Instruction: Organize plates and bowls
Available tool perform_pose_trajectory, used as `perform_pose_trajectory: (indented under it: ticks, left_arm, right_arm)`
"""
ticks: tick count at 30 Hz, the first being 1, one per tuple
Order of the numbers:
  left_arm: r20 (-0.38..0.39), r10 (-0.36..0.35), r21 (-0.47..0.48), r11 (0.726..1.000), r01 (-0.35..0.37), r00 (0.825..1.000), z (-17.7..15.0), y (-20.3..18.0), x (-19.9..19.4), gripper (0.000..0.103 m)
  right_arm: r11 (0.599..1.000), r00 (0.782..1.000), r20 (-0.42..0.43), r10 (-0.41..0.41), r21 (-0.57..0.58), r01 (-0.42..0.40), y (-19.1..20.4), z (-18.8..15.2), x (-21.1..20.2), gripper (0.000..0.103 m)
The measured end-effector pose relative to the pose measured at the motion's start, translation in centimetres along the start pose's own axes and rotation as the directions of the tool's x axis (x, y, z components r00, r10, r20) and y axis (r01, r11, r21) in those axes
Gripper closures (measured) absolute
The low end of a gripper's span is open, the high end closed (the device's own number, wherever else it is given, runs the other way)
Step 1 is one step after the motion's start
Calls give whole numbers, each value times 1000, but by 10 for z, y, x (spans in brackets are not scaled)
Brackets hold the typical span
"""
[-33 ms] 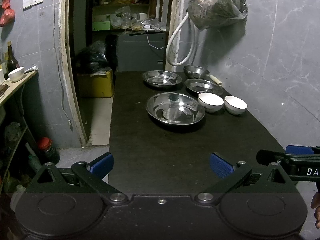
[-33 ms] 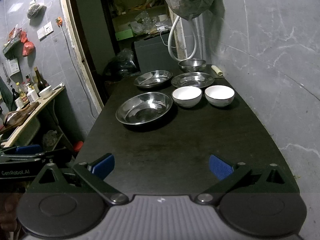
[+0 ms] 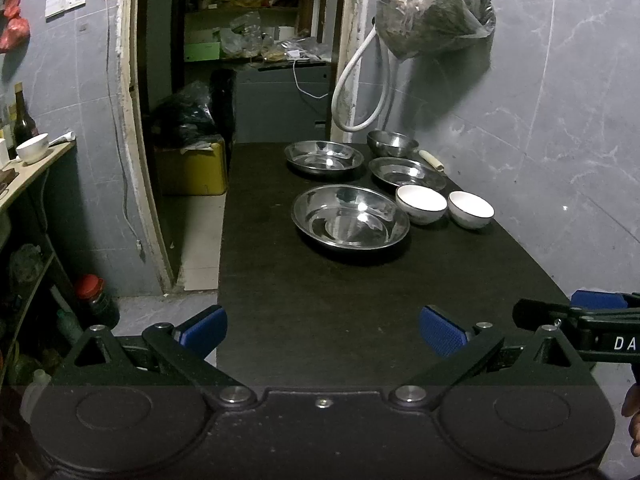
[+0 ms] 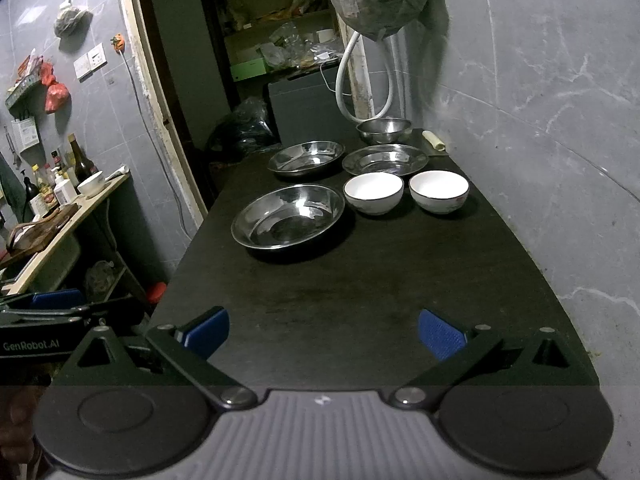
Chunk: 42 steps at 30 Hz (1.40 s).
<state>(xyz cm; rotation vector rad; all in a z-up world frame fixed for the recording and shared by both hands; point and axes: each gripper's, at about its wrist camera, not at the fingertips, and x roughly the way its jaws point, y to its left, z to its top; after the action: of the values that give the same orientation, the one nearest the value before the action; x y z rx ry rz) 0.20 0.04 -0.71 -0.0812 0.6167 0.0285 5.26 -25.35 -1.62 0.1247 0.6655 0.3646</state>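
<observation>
Both claws, left gripper [image 3: 322, 330] and right gripper [image 4: 323, 330], gape empty. Those steel plates [image 4: 289, 216] (slick, shallow-rimmed) could slip from a pinch.

A large, shallow, round stainless-steel plate [image 3: 351, 216] lies upright and empty on the dark counter [image 3: 320, 300]; every place here is taken from it. Just to its right sit two white ceramic bowls with dark rims, the nearer bowl [image 3: 421, 203] close beside it and the farther bowl [image 3: 471, 209] beyond that. Behind it lie a second steel plate [image 3: 323, 156] and a third steel plate [image 3: 407, 172], with a small deep steel bowl [image 3: 392, 142] farthest back.
</observation>
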Motion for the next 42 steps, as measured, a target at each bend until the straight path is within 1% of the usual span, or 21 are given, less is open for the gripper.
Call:
perform_pose_trajectory:
  ticks: [10, 11, 20, 35, 42]
  left_arm:
    - [-8, 3, 3, 1000, -2, 1000, 0, -4, 2, 1]
    - [-8, 2, 3, 1000, -2, 1000, 0, -4, 2, 1]
    - [-14, 7, 10, 1000, -7, 1000, -1, -6, 2, 1]
    - [-51, 12, 40, 999, -10, 999, 6, -7, 11, 1]
    - [-79, 3, 49, 999, 0, 997, 6, 2, 12, 1]
  right_arm:
    - [1000, 1000, 1, 1, 2, -1, 2, -1, -1, 0]
    - [1000, 1000, 0, 4, 3, -4, -3, -1, 0, 0]
    - [1000, 1000, -3, 8, 14, -8, -10, -1, 3, 0]
    - [999, 1000, -18, 1, 42, -1, -13, 1, 6, 0]
    - [998, 999, -32, -16, 57, 18, -6, 0, 8, 0]
